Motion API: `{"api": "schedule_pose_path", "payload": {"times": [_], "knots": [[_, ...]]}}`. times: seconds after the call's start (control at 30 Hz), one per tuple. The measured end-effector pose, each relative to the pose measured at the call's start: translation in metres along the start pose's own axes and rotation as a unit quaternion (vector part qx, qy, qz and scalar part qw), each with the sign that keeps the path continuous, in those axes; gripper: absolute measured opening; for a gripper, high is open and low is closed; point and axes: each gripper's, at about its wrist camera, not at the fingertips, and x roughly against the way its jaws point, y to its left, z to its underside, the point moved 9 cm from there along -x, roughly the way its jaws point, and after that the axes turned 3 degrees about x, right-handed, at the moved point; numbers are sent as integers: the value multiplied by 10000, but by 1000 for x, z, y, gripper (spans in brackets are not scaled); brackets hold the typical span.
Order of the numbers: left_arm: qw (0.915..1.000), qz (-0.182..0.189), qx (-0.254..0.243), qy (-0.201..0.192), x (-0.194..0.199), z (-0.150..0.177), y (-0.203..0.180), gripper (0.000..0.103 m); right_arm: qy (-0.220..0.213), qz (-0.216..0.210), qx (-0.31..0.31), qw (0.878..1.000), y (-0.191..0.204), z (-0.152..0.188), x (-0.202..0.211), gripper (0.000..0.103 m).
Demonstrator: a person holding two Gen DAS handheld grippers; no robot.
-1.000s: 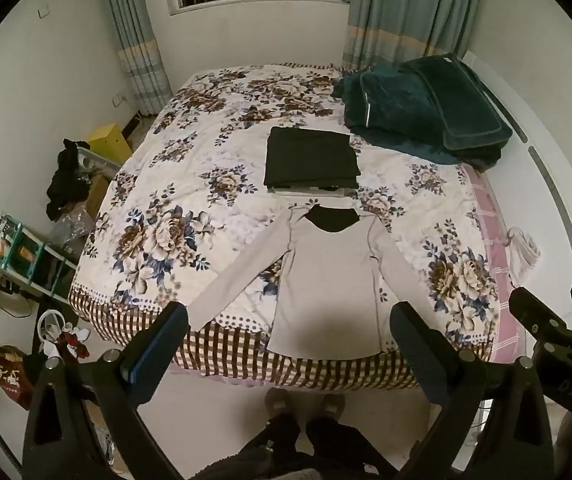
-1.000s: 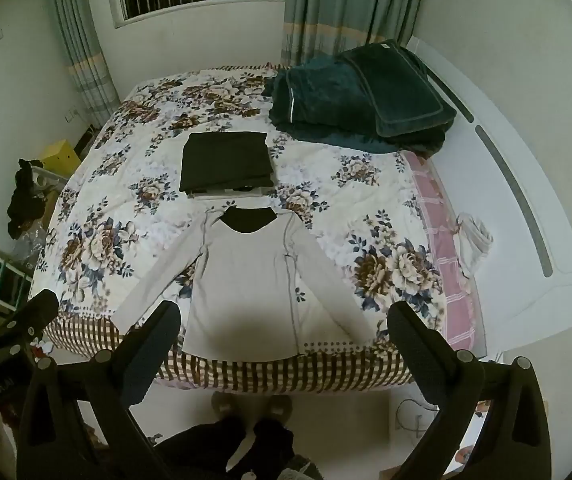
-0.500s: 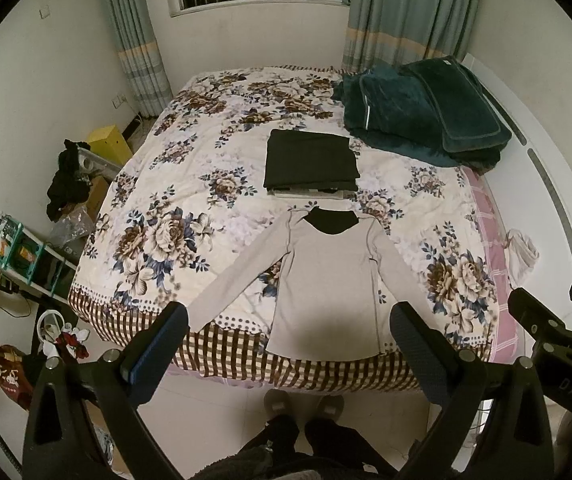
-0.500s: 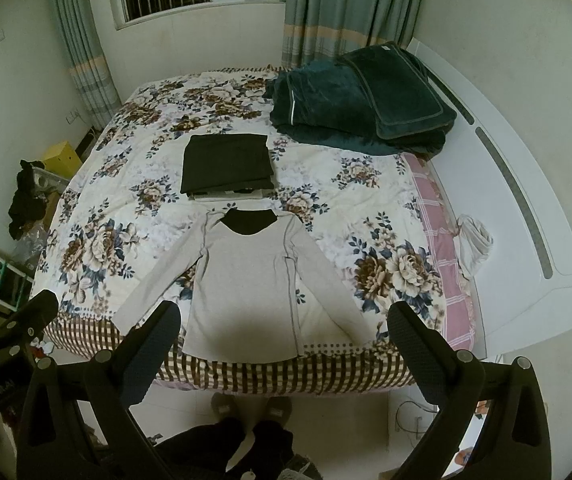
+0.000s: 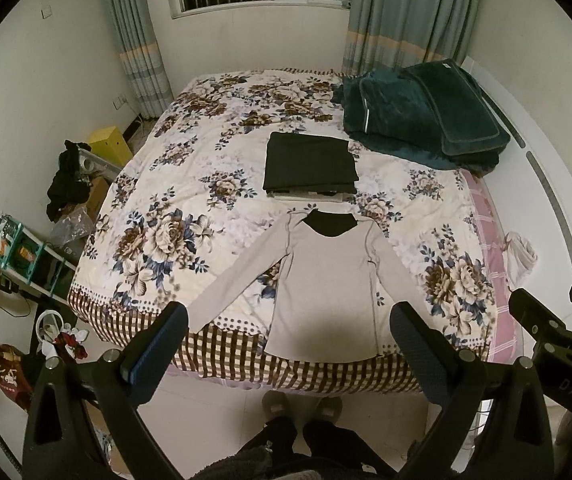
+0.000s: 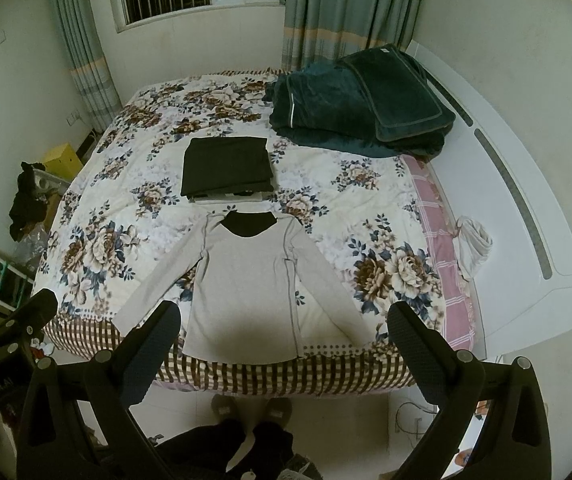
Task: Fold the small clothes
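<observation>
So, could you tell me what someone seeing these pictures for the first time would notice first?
Most likely the grey long-sleeved top, spread flat with its sleeves out at the near edge of the floral bedspread. Just beyond its collar lies a neatly folded dark garment, and a heap of dark green blankets fills the far right corner. Both the left gripper and the right gripper hang open short of the bed, holding nothing.

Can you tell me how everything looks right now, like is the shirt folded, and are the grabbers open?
Grey shirt: spread flat on the bed, sleeves out, not folded.
Black clothes: folded, stacked behind the shirt.
Green blanket: bunched in a heap at the bed's far corner.
Curtains: pulled aside.
Left gripper: jaws open, empty.
Right gripper: jaws open, empty.
</observation>
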Motion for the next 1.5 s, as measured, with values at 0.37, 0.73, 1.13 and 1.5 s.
{"api": "schedule_pose_path", "payload": {"times": [0.37,0.73,1.13,1.5], "knots": [[10000,-14,13,-22,2,-10,-8,103,-15,-13,5,10000,-2,-1,2,103],[10000,-17,11,-38,4,-13,-11,103,-27,-19,7,10000,0,-2,5,103],[10000,-10,16,-69,5,-13,-12,103,-47,-20,-7,10000,-1,-2,9,103],[10000,11,13,-72,6,-16,-15,103,-46,-29,-16,10000,-1,2,5,103]]}}
